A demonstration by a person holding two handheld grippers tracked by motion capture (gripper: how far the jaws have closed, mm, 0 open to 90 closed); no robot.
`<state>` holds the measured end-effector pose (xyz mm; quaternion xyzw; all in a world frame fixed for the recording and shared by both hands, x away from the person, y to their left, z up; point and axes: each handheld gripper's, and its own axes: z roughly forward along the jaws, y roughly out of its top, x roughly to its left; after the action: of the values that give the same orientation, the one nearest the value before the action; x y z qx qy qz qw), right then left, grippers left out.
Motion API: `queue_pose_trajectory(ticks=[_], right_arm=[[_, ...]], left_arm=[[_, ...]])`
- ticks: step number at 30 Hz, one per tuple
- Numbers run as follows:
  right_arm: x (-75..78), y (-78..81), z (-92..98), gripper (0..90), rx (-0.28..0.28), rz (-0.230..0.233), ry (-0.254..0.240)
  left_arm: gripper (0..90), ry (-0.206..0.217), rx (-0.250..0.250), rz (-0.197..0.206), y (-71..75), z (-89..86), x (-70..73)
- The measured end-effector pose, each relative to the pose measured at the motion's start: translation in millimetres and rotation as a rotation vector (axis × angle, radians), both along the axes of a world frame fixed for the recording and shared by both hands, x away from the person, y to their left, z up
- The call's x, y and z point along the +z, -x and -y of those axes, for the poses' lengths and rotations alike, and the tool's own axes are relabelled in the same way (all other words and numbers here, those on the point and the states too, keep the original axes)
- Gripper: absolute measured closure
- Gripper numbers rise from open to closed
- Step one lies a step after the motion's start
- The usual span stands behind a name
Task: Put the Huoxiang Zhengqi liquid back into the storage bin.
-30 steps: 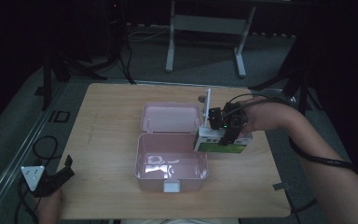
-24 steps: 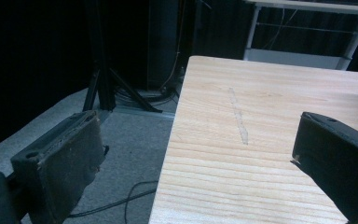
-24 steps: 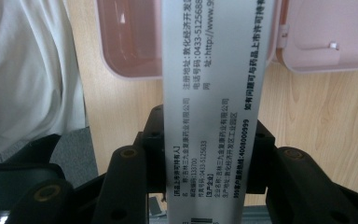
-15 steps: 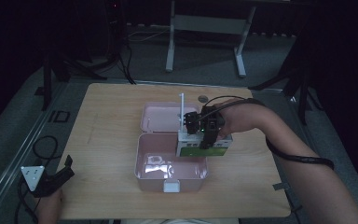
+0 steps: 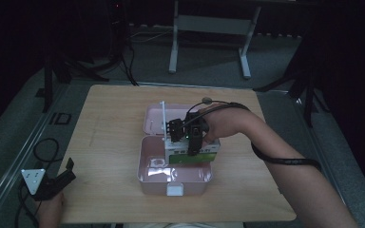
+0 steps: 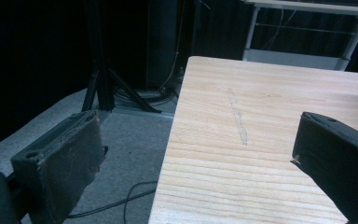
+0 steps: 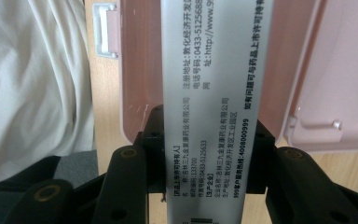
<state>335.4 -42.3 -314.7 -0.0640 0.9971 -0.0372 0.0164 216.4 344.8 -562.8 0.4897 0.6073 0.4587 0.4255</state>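
1. Surroundings: a wooden table [image 5: 114, 142] stands on a grey floor, with a white metal frame [image 5: 209, 28] on the floor beyond its far edge and dark stands to the far left. Cables lie on the floor by the near left corner. Nothing else lies on the tabletop around the case.
2. Left gripper [image 5: 59, 180]: it rests at the near left corner of the table, well apart from the case. In the left gripper view its jaws stand wide apart, with bare table between them and nothing held.
3. Right gripper [image 5: 190, 137]: the right forearm reaches in from the near right, across the table edge, with the wrist bent over the case. The jaws are clamped on the two flat faces of a white and green carton [image 5: 190, 154], as the right gripper view shows, with printed text running along the carton's narrow side [image 7: 214, 93].
4. Containers: a pink plastic case [image 5: 173, 178] lies open at the table's middle, its lid [image 5: 154, 121] laid flat on the far side and its white latch [image 5: 174, 190] on the near wall. The carton sits over the far right part of the tray; whether it touches the bottom cannot be told. The rest of the tray shows glare.
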Motion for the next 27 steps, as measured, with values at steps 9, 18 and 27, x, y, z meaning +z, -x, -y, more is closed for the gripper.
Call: queue_pose_trajectory(ticks=[9,18,27], right_arm=[[-20.2,2.2,-15.5,61.6,0.012,-0.023,-0.002],[-61.7,-3.6,-21.2,61.5,-0.004,-0.067,0.019],[-93.5,-5.9,-22.2,61.6,-0.021,-0.106,0.019]], left_arm=[[2.1,0.002,0.0,-0.003,-0.2,-0.3,0.1],[2.1,0.0,-0.002,-0.003,-0.6,0.0,0.0],[2.1,0.0,-0.002,-0.003,-0.7,0.2,0.0]])
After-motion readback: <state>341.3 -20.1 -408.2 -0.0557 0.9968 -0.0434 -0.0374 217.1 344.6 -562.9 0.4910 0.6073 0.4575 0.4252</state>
